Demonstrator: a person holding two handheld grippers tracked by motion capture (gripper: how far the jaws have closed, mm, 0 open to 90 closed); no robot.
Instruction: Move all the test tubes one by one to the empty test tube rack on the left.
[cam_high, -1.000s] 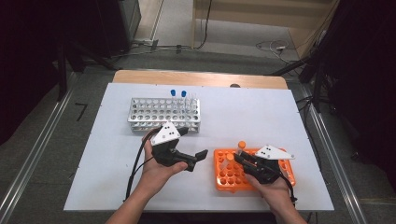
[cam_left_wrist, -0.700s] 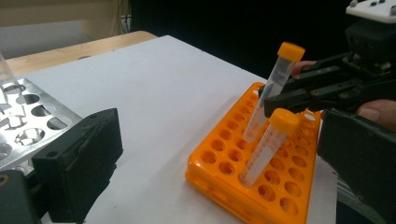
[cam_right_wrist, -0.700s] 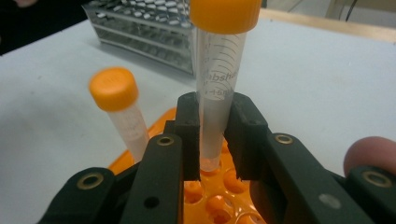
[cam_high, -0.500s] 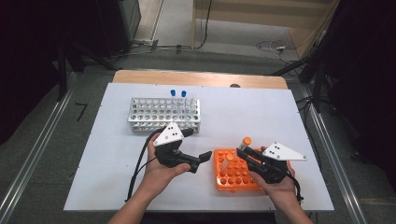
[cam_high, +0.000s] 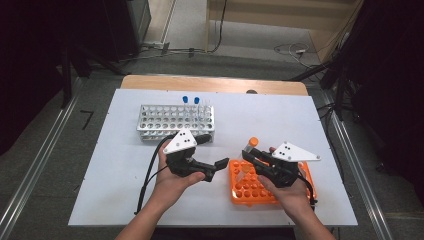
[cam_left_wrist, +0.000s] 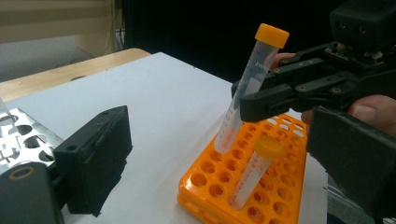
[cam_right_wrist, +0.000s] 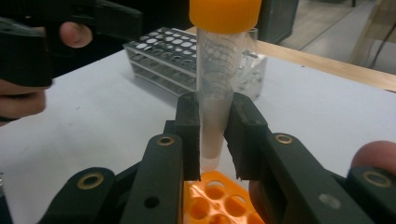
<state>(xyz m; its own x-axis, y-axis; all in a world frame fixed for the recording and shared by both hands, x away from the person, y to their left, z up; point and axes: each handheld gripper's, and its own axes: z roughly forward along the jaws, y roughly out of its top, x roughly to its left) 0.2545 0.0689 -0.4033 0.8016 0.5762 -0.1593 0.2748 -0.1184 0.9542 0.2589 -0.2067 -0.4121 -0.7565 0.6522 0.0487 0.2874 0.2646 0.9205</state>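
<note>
Orange-capped tube (cam_right_wrist: 219, 88) clenched between right gripper (cam_right_wrist: 215, 135) fingers, tip just above orange rack (cam_left_wrist: 261, 186); left gripper (cam_high: 212, 167) released.

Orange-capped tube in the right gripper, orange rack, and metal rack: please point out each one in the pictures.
Orange-capped tube (cam_right_wrist: 219, 70), right gripper view, on its clear wall above the jaws.
Orange rack (cam_left_wrist: 280, 135), left gripper view, on its top face near the far edge.
Metal rack (cam_high: 165, 120), high view, on its holed top.

Setting: laboratory test bench.
Evidence, centre: metal tube rack (cam_high: 175, 121) and orange tube rack (cam_high: 255, 185) on white surface (cam_high: 120, 170).
Evidence, top edge: loose cables (cam_high: 292, 49) on floor.
Evidence, sides: aluminium frame rails (cam_high: 35, 170).
</note>
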